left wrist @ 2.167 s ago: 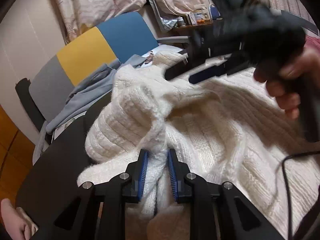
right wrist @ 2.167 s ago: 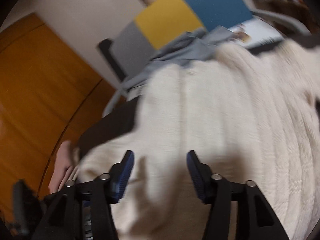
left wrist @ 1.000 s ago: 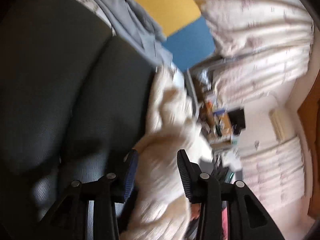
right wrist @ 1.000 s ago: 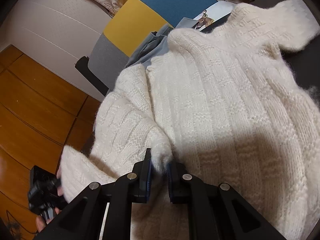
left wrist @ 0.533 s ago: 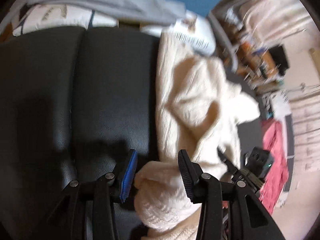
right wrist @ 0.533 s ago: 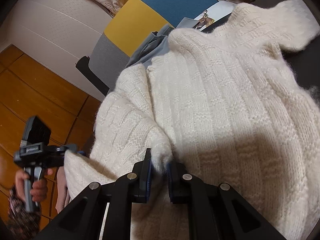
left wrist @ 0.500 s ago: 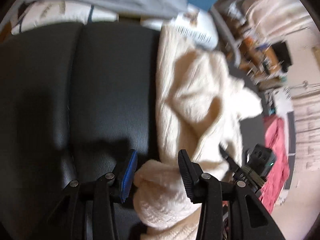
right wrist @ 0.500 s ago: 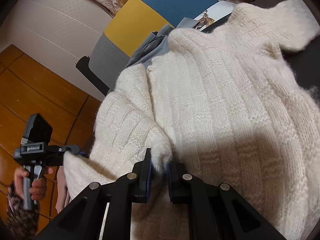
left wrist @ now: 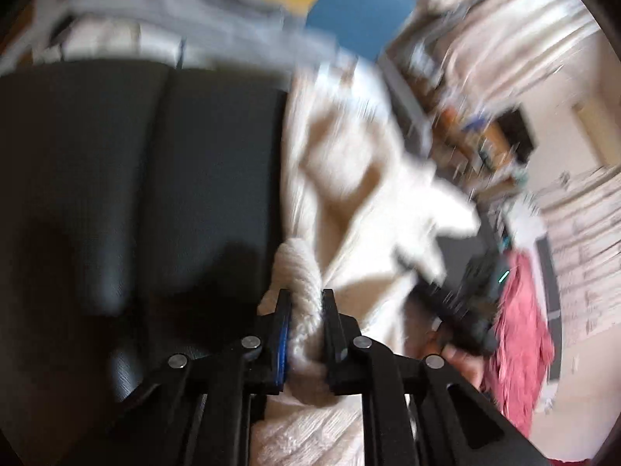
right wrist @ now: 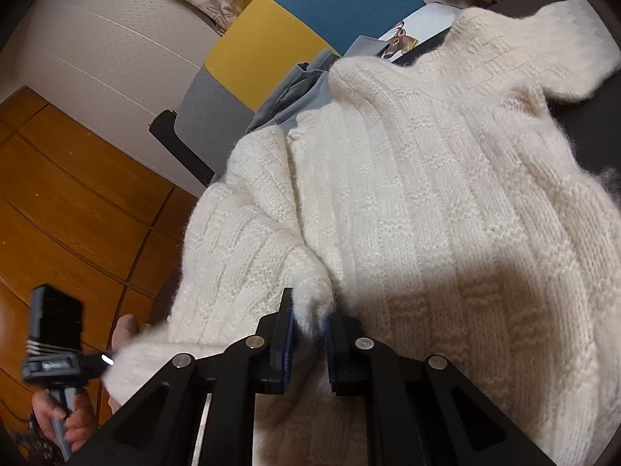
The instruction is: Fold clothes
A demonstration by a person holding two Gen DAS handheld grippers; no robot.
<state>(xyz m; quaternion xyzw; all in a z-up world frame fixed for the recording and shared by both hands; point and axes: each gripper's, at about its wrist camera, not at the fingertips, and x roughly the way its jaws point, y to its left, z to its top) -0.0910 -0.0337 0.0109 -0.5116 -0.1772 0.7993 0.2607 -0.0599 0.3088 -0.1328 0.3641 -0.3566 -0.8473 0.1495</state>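
A thick cream knit sweater [right wrist: 427,202] lies spread on a black padded seat [left wrist: 116,178]. My right gripper [right wrist: 308,322] is shut on a fold of the sweater near its lower left part. My left gripper [left wrist: 302,306] is shut on a rolled sleeve end of the same sweater [left wrist: 349,178] at the seat's edge; that view is blurred. The left gripper also shows at the lower left of the right wrist view [right wrist: 97,359], at the sweater's sleeve end. The right gripper shows in the left wrist view [left wrist: 419,291], blurred.
A chair back in grey, yellow and blue [right wrist: 271,46] stands behind the sweater, with a grey-blue garment [right wrist: 302,93] draped on it. A red cloth [left wrist: 520,334] lies at the right. Wooden panels [right wrist: 70,202] are at the left. A cluttered desk [left wrist: 477,139] is beyond.
My left gripper has closed on the sweater's rolled sleeve end, which lay between its open fingers before. My right gripper stays shut on its fold and has not moved.
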